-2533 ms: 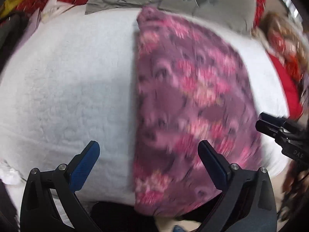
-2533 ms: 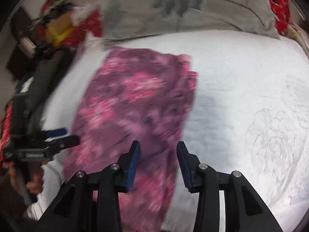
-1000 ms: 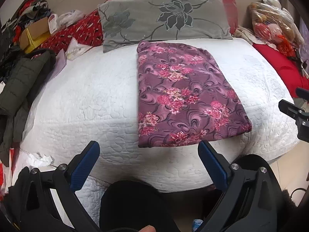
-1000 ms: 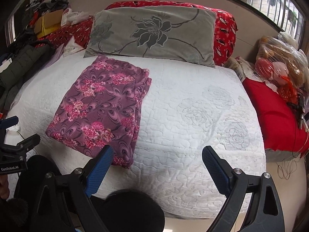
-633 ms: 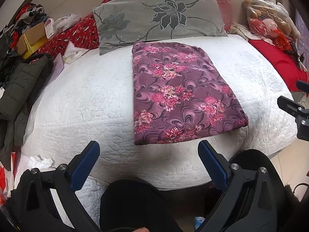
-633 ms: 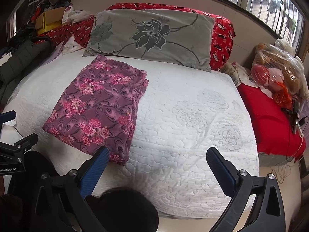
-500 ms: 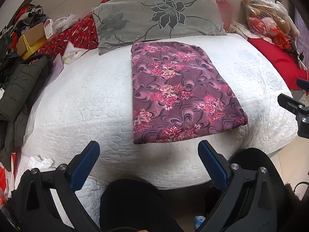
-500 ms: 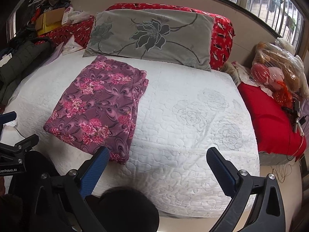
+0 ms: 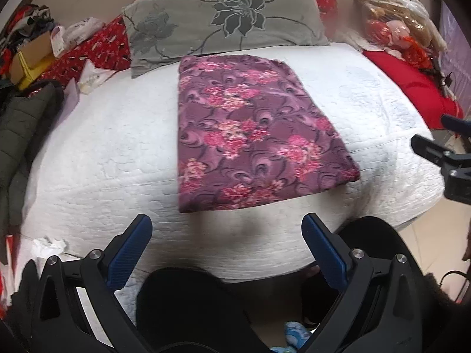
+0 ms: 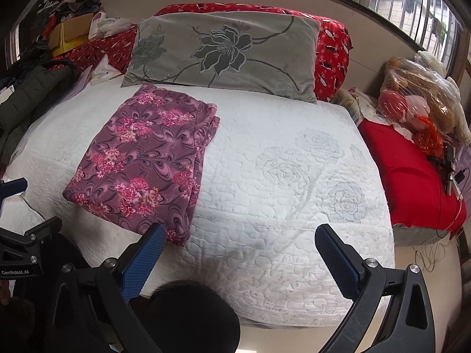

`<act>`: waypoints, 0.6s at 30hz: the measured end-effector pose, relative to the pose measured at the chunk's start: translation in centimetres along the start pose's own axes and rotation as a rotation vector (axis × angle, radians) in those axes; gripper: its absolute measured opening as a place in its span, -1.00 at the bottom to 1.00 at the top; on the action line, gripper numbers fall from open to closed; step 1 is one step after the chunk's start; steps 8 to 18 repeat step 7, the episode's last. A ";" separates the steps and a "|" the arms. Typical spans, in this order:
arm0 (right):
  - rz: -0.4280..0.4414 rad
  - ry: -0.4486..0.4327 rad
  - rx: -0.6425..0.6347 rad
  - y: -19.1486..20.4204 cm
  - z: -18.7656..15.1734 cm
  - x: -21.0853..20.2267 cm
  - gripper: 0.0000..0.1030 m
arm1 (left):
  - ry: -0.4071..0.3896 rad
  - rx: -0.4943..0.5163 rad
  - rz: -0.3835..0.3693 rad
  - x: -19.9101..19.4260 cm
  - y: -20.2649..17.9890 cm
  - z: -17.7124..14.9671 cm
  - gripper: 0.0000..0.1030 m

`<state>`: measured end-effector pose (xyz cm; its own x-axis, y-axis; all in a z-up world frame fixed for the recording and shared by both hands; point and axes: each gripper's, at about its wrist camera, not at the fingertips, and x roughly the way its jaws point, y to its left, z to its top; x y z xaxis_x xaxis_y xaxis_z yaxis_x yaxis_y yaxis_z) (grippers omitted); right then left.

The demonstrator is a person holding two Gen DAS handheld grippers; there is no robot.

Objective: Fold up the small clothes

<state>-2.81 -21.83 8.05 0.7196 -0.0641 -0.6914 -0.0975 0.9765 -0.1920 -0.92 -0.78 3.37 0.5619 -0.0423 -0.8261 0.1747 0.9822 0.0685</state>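
The folded floral cloth (image 9: 250, 135) lies flat on the white quilt (image 9: 103, 147), mid-frame below the grey pillow (image 9: 223, 26), sharp now rather than blurred. Both tools have pulled back off it: the left gripper (image 9: 226, 241) and right gripper (image 10: 241, 250) hang spread wide, empty, at lower frame.

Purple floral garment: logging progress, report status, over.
Left hand-held gripper open, empty; right hand-held gripper open, empty. Purple floral garment folded flat on white bedspread, below grey pillow. Nothing on it.
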 end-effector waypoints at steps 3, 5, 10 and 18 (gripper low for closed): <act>0.001 0.006 0.002 -0.1 0.0 0.1 0.98 | -0.009 0.002 -0.017 -0.4 -0.4 0.1 0.98; -0.001 0.008 0.001 -0.1 0.0 0.1 0.98 | -0.013 0.003 -0.025 -0.5 -0.6 0.2 0.98; -0.003 0.008 0.000 -0.1 0.0 0.1 0.98 | -0.008 0.001 -0.031 -0.5 -0.8 0.3 0.98; -0.003 0.008 0.000 -0.1 0.0 0.1 0.98 | -0.008 0.001 -0.031 -0.5 -0.8 0.3 0.98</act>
